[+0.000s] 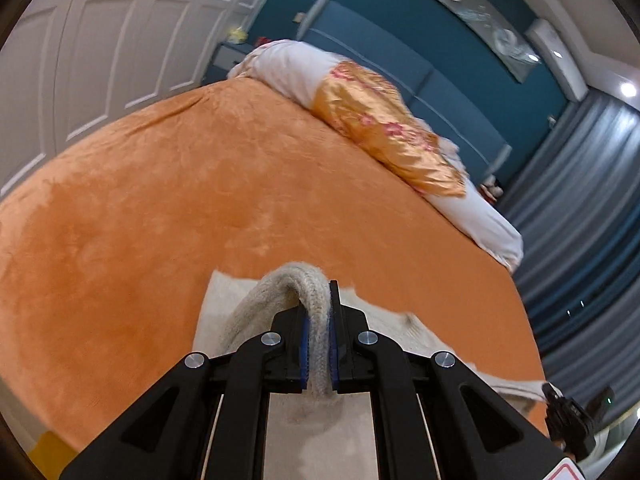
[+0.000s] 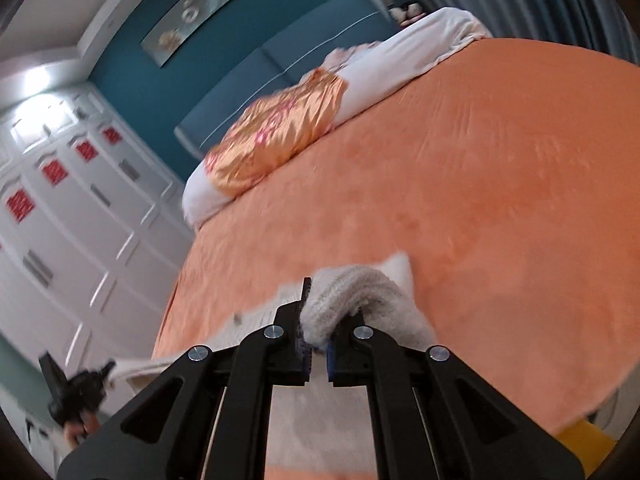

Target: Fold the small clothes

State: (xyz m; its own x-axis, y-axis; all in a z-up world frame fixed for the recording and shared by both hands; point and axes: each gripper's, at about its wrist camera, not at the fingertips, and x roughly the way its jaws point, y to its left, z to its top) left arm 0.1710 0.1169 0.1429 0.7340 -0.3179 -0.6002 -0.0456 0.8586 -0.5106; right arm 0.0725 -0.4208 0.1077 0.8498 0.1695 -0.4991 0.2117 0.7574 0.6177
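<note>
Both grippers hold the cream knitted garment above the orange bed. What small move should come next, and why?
Probably carry both held edges forward and lower them together. The left gripper and right gripper each pinch a ribbed edge of the cream garment, and the orange bedcover ahead looks bare.

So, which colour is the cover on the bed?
Orange, plain, with no pattern. The bed cover shows best in the left wrist view.

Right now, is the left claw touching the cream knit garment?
Touching. The left wrist view shows the left claw shut on a rolled edge of the cream knit garment, blue pads pressing the fabric from both sides.
</note>
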